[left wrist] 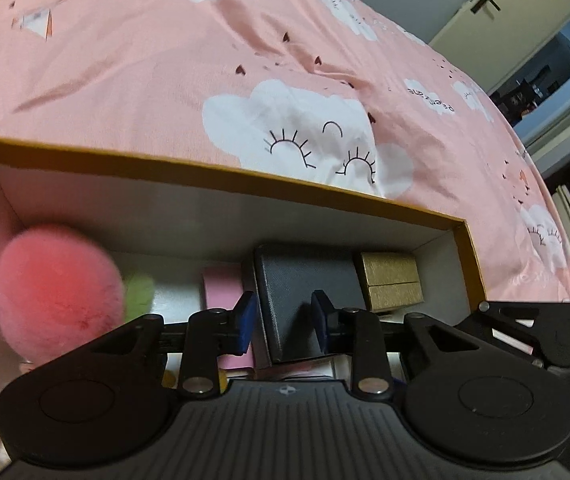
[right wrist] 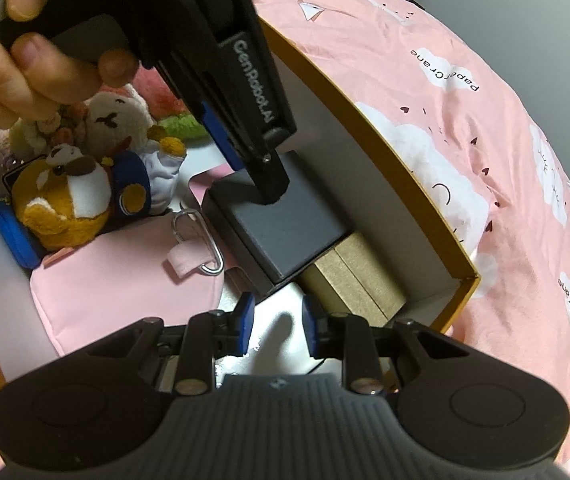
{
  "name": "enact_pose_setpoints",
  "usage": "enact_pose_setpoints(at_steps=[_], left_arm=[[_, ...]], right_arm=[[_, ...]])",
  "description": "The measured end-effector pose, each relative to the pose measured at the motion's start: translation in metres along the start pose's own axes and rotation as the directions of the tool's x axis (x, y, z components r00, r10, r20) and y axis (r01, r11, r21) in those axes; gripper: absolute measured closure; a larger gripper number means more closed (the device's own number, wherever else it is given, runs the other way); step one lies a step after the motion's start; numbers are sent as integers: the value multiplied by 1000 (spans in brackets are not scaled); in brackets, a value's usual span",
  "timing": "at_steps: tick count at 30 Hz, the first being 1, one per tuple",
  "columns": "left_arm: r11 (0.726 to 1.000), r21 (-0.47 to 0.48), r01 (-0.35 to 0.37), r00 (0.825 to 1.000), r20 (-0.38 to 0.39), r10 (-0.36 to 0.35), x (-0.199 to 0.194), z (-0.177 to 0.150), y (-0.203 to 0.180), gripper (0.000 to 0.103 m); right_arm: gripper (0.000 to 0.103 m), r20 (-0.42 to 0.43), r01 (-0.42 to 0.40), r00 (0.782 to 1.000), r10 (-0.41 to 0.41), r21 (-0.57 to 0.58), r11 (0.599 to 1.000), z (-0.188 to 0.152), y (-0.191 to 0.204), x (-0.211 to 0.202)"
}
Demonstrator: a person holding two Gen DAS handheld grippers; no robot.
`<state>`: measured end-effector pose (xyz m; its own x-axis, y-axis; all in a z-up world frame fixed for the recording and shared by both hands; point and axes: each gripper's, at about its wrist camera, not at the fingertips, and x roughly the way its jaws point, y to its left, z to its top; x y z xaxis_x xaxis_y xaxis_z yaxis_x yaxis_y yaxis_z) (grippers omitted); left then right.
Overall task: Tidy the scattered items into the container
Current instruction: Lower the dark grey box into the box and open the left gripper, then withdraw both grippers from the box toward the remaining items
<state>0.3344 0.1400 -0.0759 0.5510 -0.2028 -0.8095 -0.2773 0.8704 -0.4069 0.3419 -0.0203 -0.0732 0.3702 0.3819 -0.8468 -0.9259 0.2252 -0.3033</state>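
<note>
Cardboard box [right wrist: 425, 216], orange on its rim and white inside, is seen lying open on a pink bedspread [right wrist: 505, 100] printed with white clouds, and nearly everything in view is gathered within its walls. A dark grey case [right wrist: 285, 224] is set near the box's far long wall, and a gold gift box [right wrist: 359, 280] is pressed against the case's end, toward the box's corner. On the other side of the case a pale pink pouch [right wrist: 125, 292] is laid flat, with a metal clip [right wrist: 199, 240] resting on its strap. Beyond the pouch, deeper in the box, a brown-and-white plush dog [right wrist: 61, 204] and a cream plush sheep [right wrist: 119, 120] are piled together with other soft toys. A pink fluffy pompom [left wrist: 57, 292] is seen blurred against the box's white side wall in the left wrist view. The left gripper [left wrist: 283, 316] is held low inside the box with its blue pads apart on either side of the dark grey case's near end, though contact cannot be told; in the right wrist view one black finger tip rests on the case's top. The right gripper [right wrist: 275, 322] is held above the box floor beside the gold gift box, its jaws apart and nothing between them.
</note>
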Motion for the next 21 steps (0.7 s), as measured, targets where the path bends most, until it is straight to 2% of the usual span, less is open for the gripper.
enact_pose_setpoints(at_steps=[6,7,11,13,15,17,21], left_arm=[[997,63,-46,999,29,44,-25,-5,-5,69],[996,72,-50,998,36,48,-30,-6,-5,69],[986,136,-100,992,89,89,-54,-14,-10,69],[973,181,-145,984,131,122,-66,-19,-14,64],[960,221,-174,976,168,138,-77,-26,-18,44],[950,248,-189,969,206,139,-89,-34,-20,40],[931,292,-219,957,249,147,-106,-47,-25,36]], right_arm=[[72,-2,8,1000,-8,5,1000,7,3,-6],[67,-1,11,1000,-11,4,1000,9,4,-8],[60,4,30,1000,-30,13,999,14,9,-16],[55,5,40,999,-40,29,999,16,11,-19],[50,4,45,999,-46,58,997,17,11,-24],[42,8,66,998,-67,93,993,14,13,-26],[39,31,99,994,-107,189,977,2,18,-37]])
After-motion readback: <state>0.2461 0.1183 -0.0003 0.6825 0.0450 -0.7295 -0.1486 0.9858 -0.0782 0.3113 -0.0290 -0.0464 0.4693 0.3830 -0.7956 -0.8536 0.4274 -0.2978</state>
